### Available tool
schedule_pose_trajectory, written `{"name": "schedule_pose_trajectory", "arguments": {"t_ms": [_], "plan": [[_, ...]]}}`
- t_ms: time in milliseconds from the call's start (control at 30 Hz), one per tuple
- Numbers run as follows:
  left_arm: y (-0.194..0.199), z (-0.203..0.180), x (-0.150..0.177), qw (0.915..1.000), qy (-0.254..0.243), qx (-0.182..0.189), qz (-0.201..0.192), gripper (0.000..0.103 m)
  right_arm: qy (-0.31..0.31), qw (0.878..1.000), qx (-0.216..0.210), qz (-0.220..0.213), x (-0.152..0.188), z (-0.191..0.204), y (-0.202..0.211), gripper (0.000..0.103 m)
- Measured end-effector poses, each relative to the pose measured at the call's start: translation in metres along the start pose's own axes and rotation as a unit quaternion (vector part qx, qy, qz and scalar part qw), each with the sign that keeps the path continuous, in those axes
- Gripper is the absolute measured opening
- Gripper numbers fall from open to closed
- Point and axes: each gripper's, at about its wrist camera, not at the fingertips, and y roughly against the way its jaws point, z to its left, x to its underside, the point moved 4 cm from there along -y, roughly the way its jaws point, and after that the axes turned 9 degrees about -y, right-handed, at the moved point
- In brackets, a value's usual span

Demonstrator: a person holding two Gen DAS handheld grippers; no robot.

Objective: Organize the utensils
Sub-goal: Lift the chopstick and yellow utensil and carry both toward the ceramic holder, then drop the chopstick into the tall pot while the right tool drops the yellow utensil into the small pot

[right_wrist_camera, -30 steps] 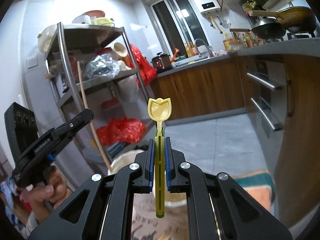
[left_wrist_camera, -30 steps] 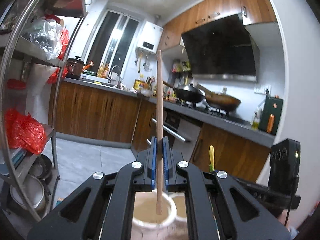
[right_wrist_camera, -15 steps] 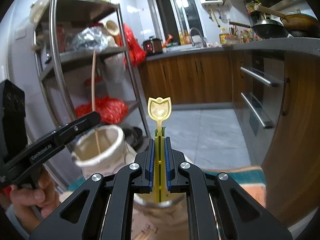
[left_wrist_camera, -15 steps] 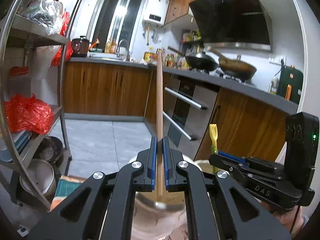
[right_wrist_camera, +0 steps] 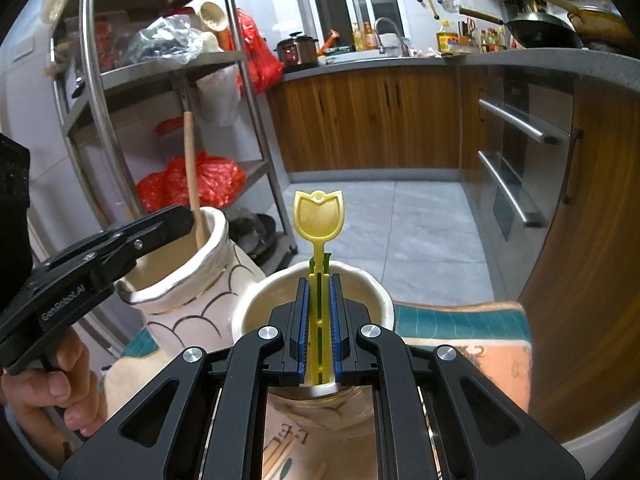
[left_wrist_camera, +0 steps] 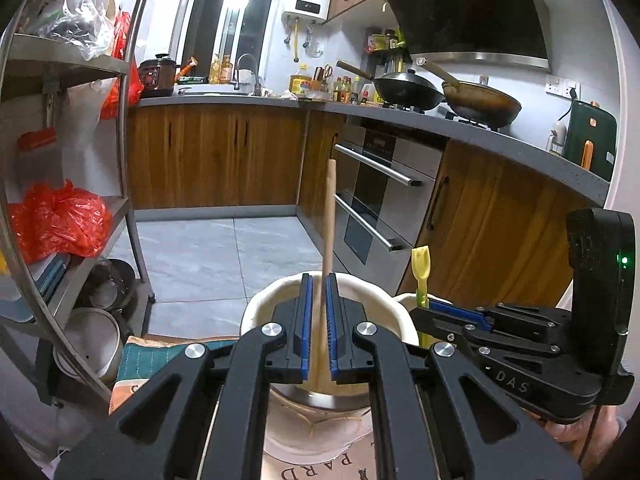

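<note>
A wooden stick (left_wrist_camera: 329, 216) stands almost upright at the centre of the left wrist view, clamped between the blue-padded jaws of the left gripper (left_wrist_camera: 319, 308); its lower end dips into the mouth of a cream ceramic jar (left_wrist_camera: 256, 312) directly below. In the right wrist view the same stick (right_wrist_camera: 191, 168) rises from that jar (right_wrist_camera: 176, 300) at centre left, where the left gripper (right_wrist_camera: 176, 220) reaches in from the left edge, held by a hand (right_wrist_camera: 52, 392) at the lower left.

A yellow plastic utensil with a tulip-shaped top (right_wrist_camera: 318, 216) sits at the centre of the right wrist view, its slotted handle pinched between the jaws of the right gripper (right_wrist_camera: 319, 308). The handle goes down into a second cream jar (right_wrist_camera: 372, 280), which stands just beside the first, to its right in the frame. From the left wrist view the yellow utensil (left_wrist_camera: 421, 268) shows at centre right, above the right gripper (left_wrist_camera: 452, 312), which enters from the right edge.

Both jars rest on a printed cloth (right_wrist_camera: 460, 328) in orange and teal. Beyond them lie a grey tiled floor (left_wrist_camera: 208, 248), wooden cabinets (left_wrist_camera: 212, 152) and a metal shelf rack (right_wrist_camera: 160, 68) carrying red plastic bags (right_wrist_camera: 200, 180). Two woks (left_wrist_camera: 440, 92) sit on the worktop (left_wrist_camera: 520, 148) at the upper right of the left wrist view.
</note>
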Motion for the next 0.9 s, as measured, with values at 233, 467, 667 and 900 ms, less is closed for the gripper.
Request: {"name": "schedule_pose_trajectory", "arguments": {"t_ms": [233,467,667,900], "plan": [[0.0,0.001,-0.001,1.0,-0.003,-0.008,0.001,0.006,0.002,1.0,0.002,0.0,-0.001,0.003,0.001,0.013],[0.007,-0.001,-0.002,0.9999,-0.008,-0.011,-0.008,0.008,0.002,1.0,0.0,-0.006,0.0,0.003,0.004,0.023],[0.021,0.001,0.001,0.9996,-0.016,-0.015,-0.02,0.032,0.003,1.0,-0.012,-0.025,-0.001,0.003,0.021,0.023],[0.051,0.006,0.009,0.9993,-0.013,-0.014,-0.032,0.036,0.007,0.999,-0.013,-0.038,0.01,-0.001,0.052,0.023]]}}
